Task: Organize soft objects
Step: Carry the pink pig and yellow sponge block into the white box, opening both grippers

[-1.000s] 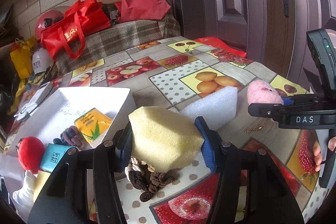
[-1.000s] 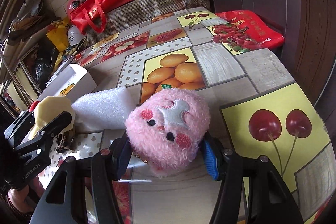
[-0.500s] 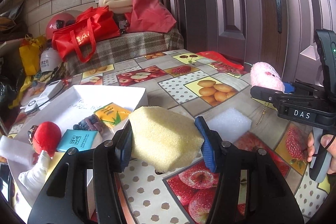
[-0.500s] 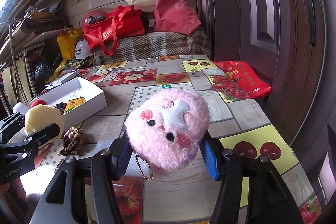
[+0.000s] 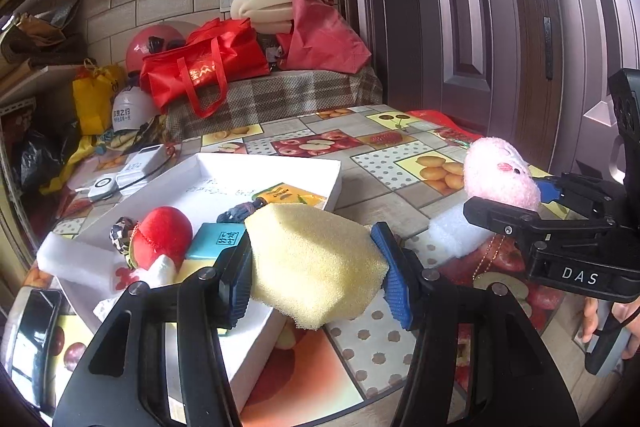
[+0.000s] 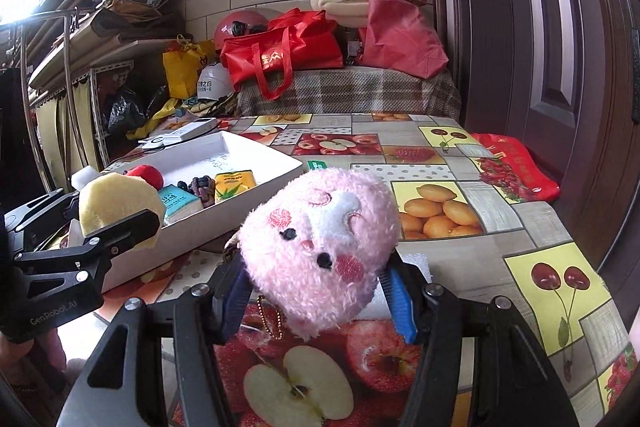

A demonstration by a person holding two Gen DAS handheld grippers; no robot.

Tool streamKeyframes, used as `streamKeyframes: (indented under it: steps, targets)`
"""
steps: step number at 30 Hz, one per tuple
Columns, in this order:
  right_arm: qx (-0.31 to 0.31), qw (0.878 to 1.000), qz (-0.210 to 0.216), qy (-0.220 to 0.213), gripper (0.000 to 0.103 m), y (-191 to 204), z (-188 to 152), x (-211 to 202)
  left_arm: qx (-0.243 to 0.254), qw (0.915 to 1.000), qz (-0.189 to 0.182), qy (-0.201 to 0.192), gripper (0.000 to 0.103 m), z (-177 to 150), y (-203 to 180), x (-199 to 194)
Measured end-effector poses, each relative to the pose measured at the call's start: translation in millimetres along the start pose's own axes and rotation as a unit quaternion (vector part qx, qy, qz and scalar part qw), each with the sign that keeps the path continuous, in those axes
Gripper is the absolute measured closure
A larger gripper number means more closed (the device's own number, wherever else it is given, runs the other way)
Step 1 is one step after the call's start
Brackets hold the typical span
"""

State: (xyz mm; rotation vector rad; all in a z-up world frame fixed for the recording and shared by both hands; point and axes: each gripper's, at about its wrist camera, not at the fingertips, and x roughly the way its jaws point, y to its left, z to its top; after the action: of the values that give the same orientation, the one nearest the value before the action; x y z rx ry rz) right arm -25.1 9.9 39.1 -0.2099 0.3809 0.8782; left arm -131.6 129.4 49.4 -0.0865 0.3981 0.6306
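The left claw point(image 5: 316, 267) is pinching a yellow sponge point(image 5: 316, 263) between its two pads, held up in the air over the near corner of the white box point(image 5: 280, 163). The right claw point(image 6: 320, 285) is pinching a fluffy pink toy point(image 6: 320, 247) with a little face, lifted above the worktop point(image 6: 460, 163), and a thin gold chain point(image 6: 270, 323) hangs under it. In the left view the right claw sits at 3 o'clock and its black side says "DAS". In the right view the left claw sits at 9 o'clock and its side says "GenRobot.AI". The white box lies on the fruit-picture worktop at 10 o'clock from the pink toy. Inside it are a red ball toy point(image 5: 162, 235), a small blue pack point(image 5: 218, 241) with writing too small to read, and a yellow pack point(image 6: 234, 185). A white foam block point(image 5: 452, 231) lies on the worktop just behind the right claw. A red bag point(image 6: 280, 57) with gold marks sits far back at 12 o'clock.
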Motion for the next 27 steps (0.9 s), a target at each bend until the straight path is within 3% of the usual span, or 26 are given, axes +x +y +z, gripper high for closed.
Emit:
streamKeyframes:
  steps: [7,14,17,21,27]
  targets:
    - [-0.016,1.000,0.005,-0.005,0.044,29.6,1.3,6.0,-0.030,0.9980,0.044,-0.033,0.048,-3.5,44.0,-11.7]
    - [-0.045,0.999,0.028,-0.004,0.044,62.5,6.6,21.0,-0.105,0.9884,0.107,-0.027,0.048,-10.5,124.3,-10.0]
    - [-0.062,0.997,0.043,-0.005,0.044,81.8,9.5,28.9,-0.135,0.9839,0.115,-0.024,0.048,-12.6,148.7,-6.4]
    - [-0.087,0.994,0.066,-0.011,0.044,109.6,13.0,37.2,-0.158,0.9801,0.117,-0.024,0.048,-13.6,162.5,-1.1]
    - [-0.107,0.991,0.084,-0.012,0.044,140.0,22.6,61.4,-0.149,0.9795,0.132,-0.034,0.047,-7.3,165.3,9.4]
